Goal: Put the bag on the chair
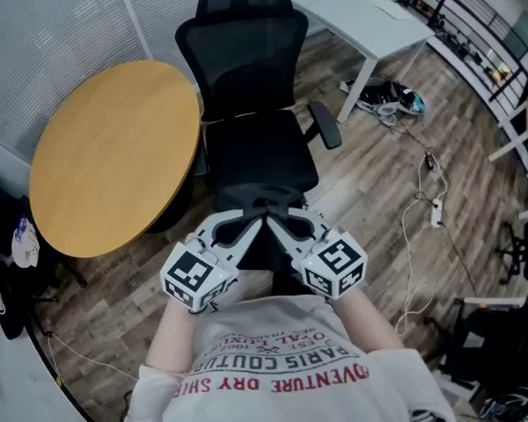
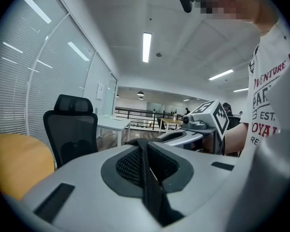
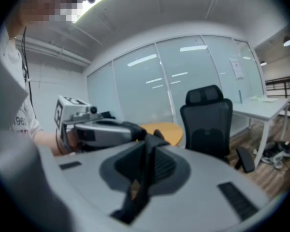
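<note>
Head view: the bag [image 1: 271, 258] is the only container. Only a dark slice of it shows, hanging under the two gripper tips, so its inside cannot be seen. The left gripper [image 1: 253, 224] and right gripper [image 1: 277, 224] meet tip to tip above it, and both are held just in front of the person's shirt. The bag sits at the front edge of the black office chair [image 1: 255, 148], and whether it touches the seat cannot be told. A round wooden table [image 1: 114, 156] stands just left of the chair and a white desk [image 1: 361, 11] is behind it on the right. The floor [image 1: 378, 174] is wood plank, with cables [image 1: 422, 205] trailing on it.

Left gripper view: the jaws are pressed together on a black webbing strap [image 2: 150, 187] that runs up through the gap. The right gripper's marker cube [image 2: 215, 117] is close by on the right. The chair is ahead on the left with the table's edge beside it, and there are window blinds and ceiling strip lights.

Right gripper view: the jaws are clamped on the same kind of black strap [image 3: 141, 178], with a small tan patch showing on it. The left gripper is just to the left. The chair is ahead on the right, the table behind it, the desk at far right, and a frosted glass wall at the back.
</note>
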Demonstrator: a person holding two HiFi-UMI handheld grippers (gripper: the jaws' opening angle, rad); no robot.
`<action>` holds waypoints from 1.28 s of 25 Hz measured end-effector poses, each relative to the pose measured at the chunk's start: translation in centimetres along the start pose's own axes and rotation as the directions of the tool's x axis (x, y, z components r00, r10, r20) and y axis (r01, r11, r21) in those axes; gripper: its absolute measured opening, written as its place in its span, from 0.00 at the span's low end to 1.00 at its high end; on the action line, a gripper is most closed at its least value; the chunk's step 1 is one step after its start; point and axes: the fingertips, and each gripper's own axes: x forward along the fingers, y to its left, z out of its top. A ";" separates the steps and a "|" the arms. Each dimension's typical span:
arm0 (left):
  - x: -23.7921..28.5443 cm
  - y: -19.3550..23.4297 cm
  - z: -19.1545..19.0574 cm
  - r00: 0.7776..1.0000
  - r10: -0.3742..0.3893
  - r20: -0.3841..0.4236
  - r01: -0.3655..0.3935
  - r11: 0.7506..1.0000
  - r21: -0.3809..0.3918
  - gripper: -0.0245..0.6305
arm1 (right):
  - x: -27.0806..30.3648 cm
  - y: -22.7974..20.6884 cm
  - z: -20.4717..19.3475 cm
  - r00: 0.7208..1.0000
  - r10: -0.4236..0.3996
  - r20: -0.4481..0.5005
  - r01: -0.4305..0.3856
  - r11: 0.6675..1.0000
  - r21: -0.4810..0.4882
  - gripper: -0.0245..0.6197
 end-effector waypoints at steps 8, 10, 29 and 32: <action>7.6 6.5 1.8 0.987 0.159 0.015 -0.158 0.987 -0.036 0.12 | 3.7 -8.7 2.6 0.975 0.210 -0.074 -0.212 0.977 -0.017 0.11; 9.2 8.2 2.4 0.981 0.193 0.017 -0.192 0.981 -0.037 0.12 | 4.7 -10.8 3.4 0.967 0.240 -0.088 -0.244 0.969 -0.036 0.11; 21.0 25.7 4.0 0.981 0.193 -0.029 -0.195 0.976 -0.092 0.12 | 18.1 -27.2 8.3 0.971 0.187 -0.149 -0.192 0.981 -0.021 0.11; 21.3 28.0 4.2 0.985 0.171 -0.033 -0.173 0.981 -0.090 0.12 | 20.1 -28.1 8.9 0.969 0.187 -0.159 -0.192 0.981 -0.018 0.11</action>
